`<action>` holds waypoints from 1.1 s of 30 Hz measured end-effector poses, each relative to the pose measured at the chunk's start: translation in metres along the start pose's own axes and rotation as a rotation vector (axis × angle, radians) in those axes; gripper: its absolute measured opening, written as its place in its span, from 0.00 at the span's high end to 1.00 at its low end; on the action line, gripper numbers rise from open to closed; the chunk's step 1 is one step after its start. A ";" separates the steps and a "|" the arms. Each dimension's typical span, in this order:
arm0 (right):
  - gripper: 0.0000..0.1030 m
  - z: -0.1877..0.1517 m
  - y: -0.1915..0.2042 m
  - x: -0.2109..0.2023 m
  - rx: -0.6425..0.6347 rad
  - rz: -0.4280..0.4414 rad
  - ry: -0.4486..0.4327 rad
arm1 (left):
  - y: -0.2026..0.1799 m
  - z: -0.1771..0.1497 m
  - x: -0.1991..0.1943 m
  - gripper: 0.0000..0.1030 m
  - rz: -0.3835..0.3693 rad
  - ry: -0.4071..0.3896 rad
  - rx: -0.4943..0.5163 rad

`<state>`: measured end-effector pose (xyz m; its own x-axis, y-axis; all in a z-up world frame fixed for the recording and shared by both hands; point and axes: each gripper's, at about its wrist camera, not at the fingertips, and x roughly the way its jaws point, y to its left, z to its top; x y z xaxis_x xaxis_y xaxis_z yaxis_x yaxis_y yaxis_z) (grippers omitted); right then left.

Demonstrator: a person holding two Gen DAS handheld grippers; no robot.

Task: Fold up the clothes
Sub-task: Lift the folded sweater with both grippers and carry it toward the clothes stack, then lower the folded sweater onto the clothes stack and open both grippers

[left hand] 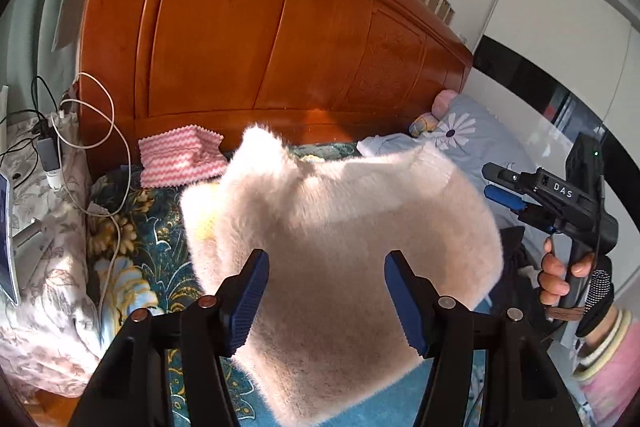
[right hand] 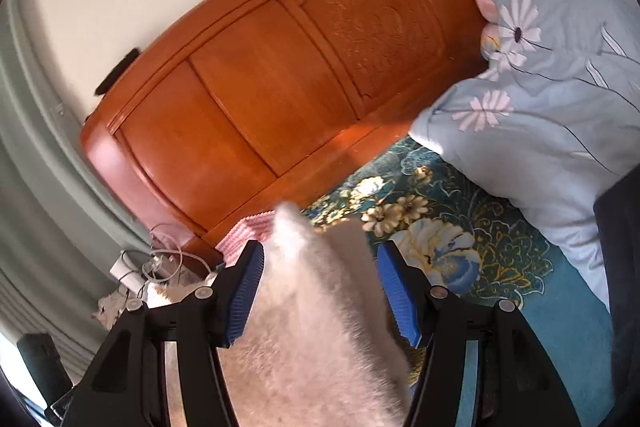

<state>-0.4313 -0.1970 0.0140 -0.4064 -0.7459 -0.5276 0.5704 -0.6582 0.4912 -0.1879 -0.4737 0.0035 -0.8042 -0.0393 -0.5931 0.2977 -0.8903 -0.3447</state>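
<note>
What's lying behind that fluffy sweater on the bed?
Behind the sweater a pink zigzag cloth lies against the wooden headboard, on the floral bedspread. Whatever sits directly behind the sweater is covered.

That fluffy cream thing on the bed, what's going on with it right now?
A person is working on a bed with a handheld claw in each hand. The fluffy cream garment is bunched up on the flowered bedspread in front of the wooden headboard. Both the left claw and the right claw are open with the garment between their fingers, neither clamped on it. A pink striped cloth and a blue flowered pillow lie nearby.
</note>
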 end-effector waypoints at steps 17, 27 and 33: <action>0.41 -0.045 0.026 0.038 -0.110 -0.062 0.102 | 0.003 -0.023 -0.014 0.20 -0.006 0.000 -0.075; 0.34 -0.108 0.064 -0.032 -0.287 -0.051 0.073 | -0.019 -0.074 -0.052 0.00 0.015 0.016 -0.015; 0.07 -0.149 0.060 -0.038 -0.267 -0.045 0.096 | -0.022 -0.093 -0.051 0.00 0.052 0.049 -0.011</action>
<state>-0.2753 -0.1935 -0.0395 -0.3729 -0.6954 -0.6143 0.7266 -0.6306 0.2728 -0.1058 -0.4095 -0.0264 -0.7612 -0.0627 -0.6455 0.3442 -0.8826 -0.3202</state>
